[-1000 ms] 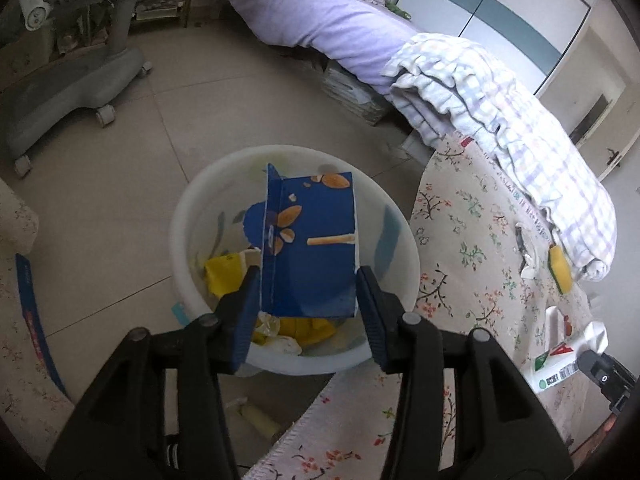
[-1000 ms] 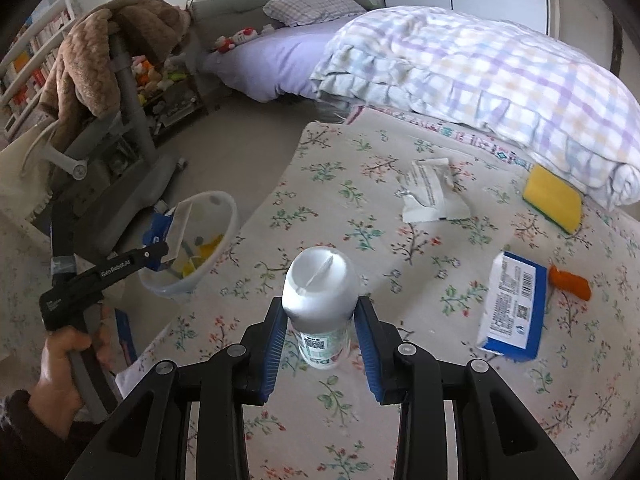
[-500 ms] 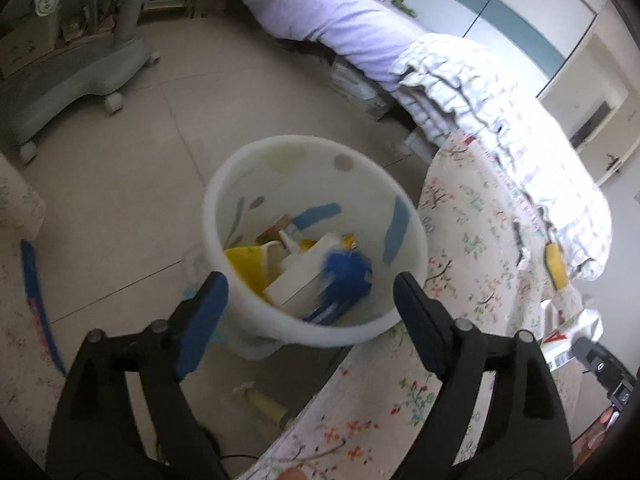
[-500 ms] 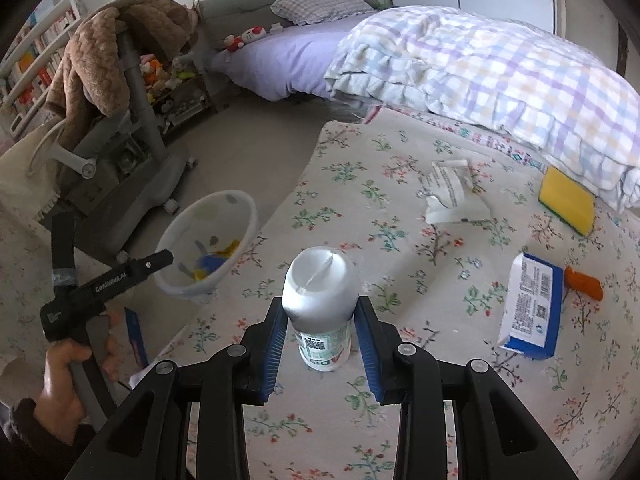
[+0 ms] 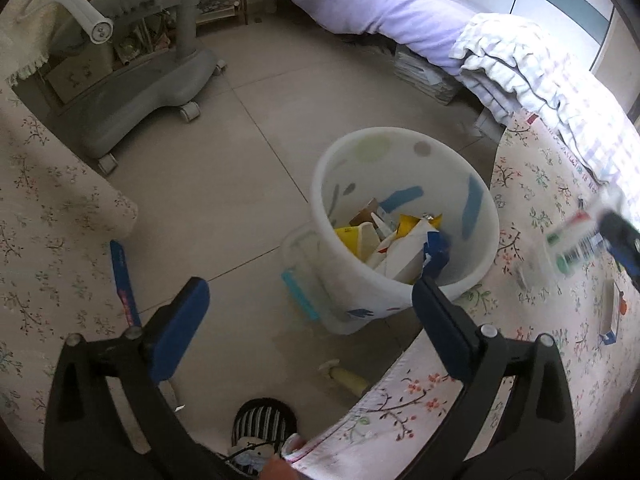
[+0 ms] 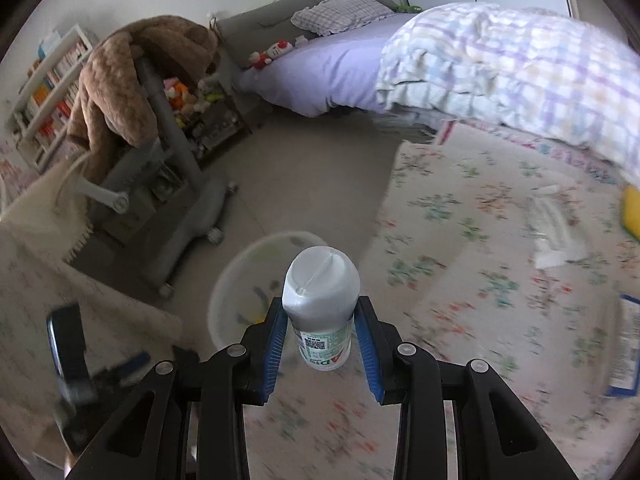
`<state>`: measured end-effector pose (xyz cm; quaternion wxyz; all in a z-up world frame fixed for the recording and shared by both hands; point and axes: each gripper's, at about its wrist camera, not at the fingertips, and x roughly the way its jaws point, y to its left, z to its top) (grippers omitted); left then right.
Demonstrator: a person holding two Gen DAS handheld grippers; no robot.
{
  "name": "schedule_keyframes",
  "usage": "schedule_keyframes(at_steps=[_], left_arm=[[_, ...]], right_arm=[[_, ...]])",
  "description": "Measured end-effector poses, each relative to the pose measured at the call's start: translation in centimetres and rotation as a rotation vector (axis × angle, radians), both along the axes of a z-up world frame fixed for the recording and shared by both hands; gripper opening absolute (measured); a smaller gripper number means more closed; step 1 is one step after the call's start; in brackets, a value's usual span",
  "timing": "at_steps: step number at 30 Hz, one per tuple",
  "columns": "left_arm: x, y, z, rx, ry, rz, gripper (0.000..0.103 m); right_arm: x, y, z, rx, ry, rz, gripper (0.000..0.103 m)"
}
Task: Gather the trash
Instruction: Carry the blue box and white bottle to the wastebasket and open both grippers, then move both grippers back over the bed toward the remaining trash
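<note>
The blue cardboard snack box [image 5: 436,250] that the left gripper [image 5: 310,306] was pinching a second ago now lies inside the round white plastic waste bin [image 5: 404,280], wedged against its near wall on top of yellow wrappers [image 5: 416,224] and pale cartons. The left gripper's jaws are opening, already spread wide, with nothing between them, and it has drawn back so the bin sits beyond its right finger on the grey tiled floor [image 5: 208,184]. That piece of trash counts as collected.

The next piece is on its way. The right gripper [image 6: 320,340] is clenched on a small white plastic bottle with a green label [image 6: 322,308], held upright and clear of the flower-printed cloth [image 6: 480,280]; the grip has not changed over the last second. The view has swung from the cloth towards the bin [image 6: 240,284], which now shows just behind the bottle, so the bottle looks nearly lined up for a drop.

On the cloth more remains: a crumpled white wrapper [image 6: 556,232], a yellow sponge [image 6: 632,212] and a blue and white box [image 6: 624,348] at the edge. The task seems well short of finished.
</note>
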<state>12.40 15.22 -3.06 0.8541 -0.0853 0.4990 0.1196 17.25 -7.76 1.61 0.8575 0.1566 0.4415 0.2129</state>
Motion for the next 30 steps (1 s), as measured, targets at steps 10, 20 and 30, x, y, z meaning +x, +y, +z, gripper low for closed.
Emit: schedule_keyframes(at_steps=[10, 20, 30], left_arm=[[0.0, 1.7, -0.4, -0.013, 0.016, 0.022, 0.101], [-0.1, 2.1, -0.3, -0.050, 0.010, 0.035, 0.101], [-0.6, -1.8, 0.7, -0.061, -0.001, -0.051, 0.101]], right_arm=[[2.7, 3.7, -1.7, 0.088, 0.027, 0.025, 0.036], [1.6, 2.0, -1.6, 0.036, 0.034, 0.007, 0.081], [-3.6, -6.9, -0.1, -0.150, -0.001, -0.111, 0.093]])
